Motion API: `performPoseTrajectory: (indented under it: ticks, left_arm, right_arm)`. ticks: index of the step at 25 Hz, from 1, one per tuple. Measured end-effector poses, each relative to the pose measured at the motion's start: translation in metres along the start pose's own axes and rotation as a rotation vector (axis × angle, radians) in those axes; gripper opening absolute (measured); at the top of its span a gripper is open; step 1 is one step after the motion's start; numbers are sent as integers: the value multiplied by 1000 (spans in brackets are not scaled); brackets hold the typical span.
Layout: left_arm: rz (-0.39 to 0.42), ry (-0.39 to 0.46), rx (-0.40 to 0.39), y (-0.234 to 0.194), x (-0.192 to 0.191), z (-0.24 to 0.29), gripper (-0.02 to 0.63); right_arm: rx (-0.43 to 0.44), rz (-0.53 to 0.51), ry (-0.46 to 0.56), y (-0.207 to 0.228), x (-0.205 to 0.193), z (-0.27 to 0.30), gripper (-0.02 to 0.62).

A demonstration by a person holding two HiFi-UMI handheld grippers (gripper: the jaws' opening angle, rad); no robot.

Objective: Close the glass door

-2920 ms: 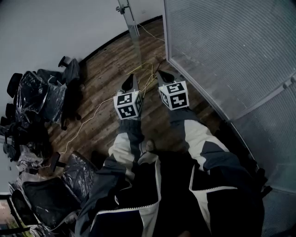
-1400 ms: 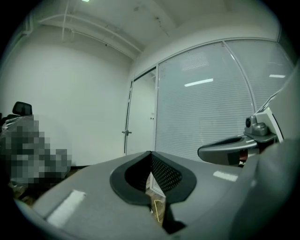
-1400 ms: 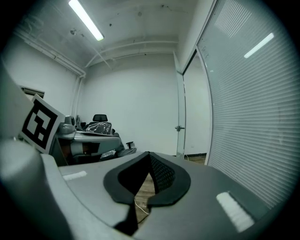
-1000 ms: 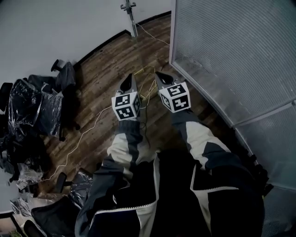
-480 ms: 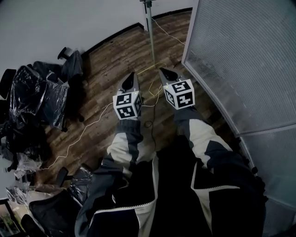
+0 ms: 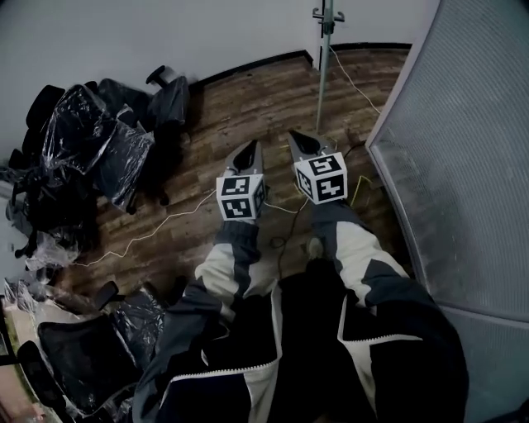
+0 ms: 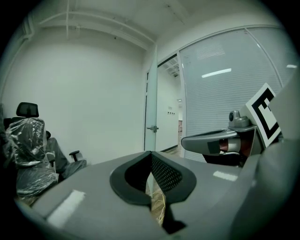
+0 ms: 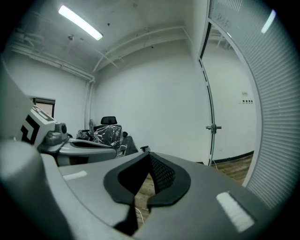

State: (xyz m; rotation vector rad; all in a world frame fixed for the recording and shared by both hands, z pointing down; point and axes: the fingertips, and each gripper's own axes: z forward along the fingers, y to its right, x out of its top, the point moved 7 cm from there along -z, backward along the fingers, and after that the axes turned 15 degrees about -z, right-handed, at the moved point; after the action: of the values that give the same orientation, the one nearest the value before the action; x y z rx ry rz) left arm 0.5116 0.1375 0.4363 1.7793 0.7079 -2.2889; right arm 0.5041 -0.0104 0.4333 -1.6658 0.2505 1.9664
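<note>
1. Two walls bound the wood-plank floor [image 6: 240,116]. A plain white wall [image 6: 165,33] with a dark baseboard [image 6: 248,66] runs along its far edge, and a ribbed glass partition [image 6: 463,165] runs along its right edge.
2. Several office chairs wrapped in clear plastic [image 6: 91,149] crowd the floor's left edge. A pale cable [image 6: 149,235] trails from them across the boards to the middle, under the grippers.
3. The glass door [image 6: 321,74] stands open near the floor's far right corner, where wall and partition meet. In the head view it is edge-on, a thin upright line with its metal handle [image 6: 327,12] at the top of the picture.
4. In the left gripper view the door is a narrow clear pane with the lever handle at mid-height. The open doorway [image 7: 168,108] just right of it shows a lit corridor.
5. The left gripper [image 6: 248,149] and right gripper [image 6: 296,136] are held side by side, each with its marker cube [image 6: 240,197] behind it. Both point toward the door and are well apart from it.
6. Each pair of jaws is closed tip to tip with nothing held. Only floor shows through the small gap behind the tips.
7. Compared with half a second ago, the head view has swung. The partition now takes up less of the upper right, the door's edge sits further right, and the chairs lie higher in the picture. The grippers stay paired and closed.
</note>
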Motion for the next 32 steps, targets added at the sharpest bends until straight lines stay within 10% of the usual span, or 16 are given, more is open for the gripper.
performPoseTrajectory:
  ticks: [19, 32]
  left_arm:
    - [-56, 30, 227, -45, 35, 120, 2]
    - [-71, 27, 162, -165, 72, 223, 2]
  right_arm:
    - [206, -77, 47, 92, 5, 142, 6]
    - [157, -139, -4, 104, 23, 292, 6]
